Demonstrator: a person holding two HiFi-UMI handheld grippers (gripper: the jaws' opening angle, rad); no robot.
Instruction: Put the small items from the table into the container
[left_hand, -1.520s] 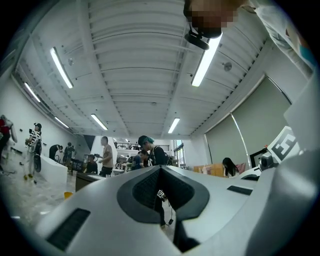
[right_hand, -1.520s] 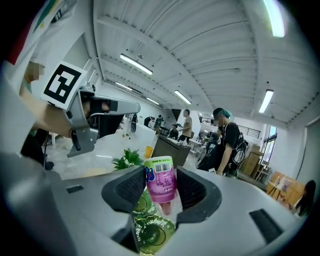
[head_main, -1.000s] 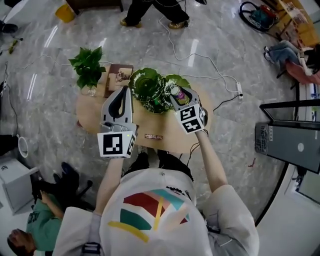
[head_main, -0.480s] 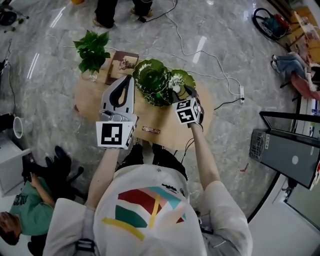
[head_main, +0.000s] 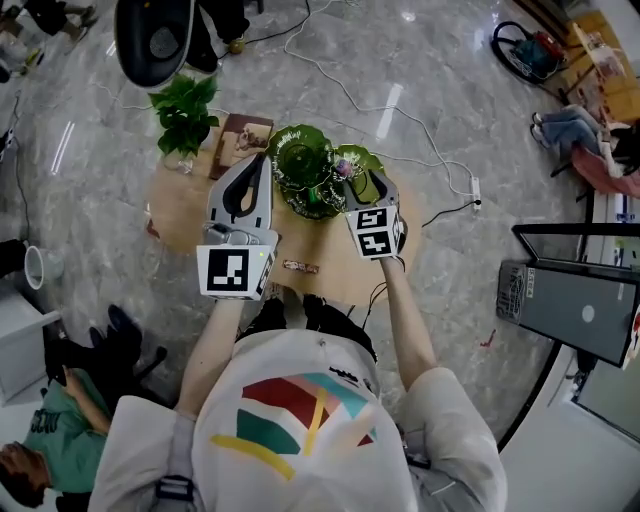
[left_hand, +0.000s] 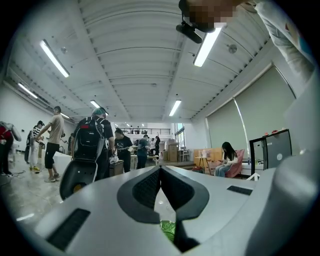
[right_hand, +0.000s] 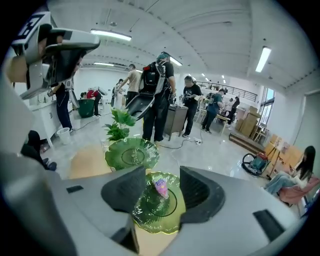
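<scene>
In the right gripper view my right gripper (right_hand: 163, 176) hangs open above a small green glass dish (right_hand: 150, 212). A small pink wrapped item (right_hand: 161, 188) lies in that dish, below the jaws and untouched by them. In the head view the right gripper (head_main: 362, 186) is over the small dish (head_main: 356, 158) at the table's far right. A wrapped snack bar (head_main: 303, 266) lies on the table near its front edge, between my arms. My left gripper (head_main: 261, 160) is held level above the table, shut and holding nothing, its tips meeting in the left gripper view (left_hand: 160, 169).
The round wooden table (head_main: 180, 215) also carries a taller green glass dish (head_main: 300, 162), a potted plant (head_main: 185, 118) and a brown picture frame (head_main: 240, 134). A cable (head_main: 400, 105) runs over the marble floor behind. Several people stand in the room beyond.
My right gripper has shifted a little over the small green dish, its jaws still apart. The left gripper has kept its place. The head view has drifted slightly.
</scene>
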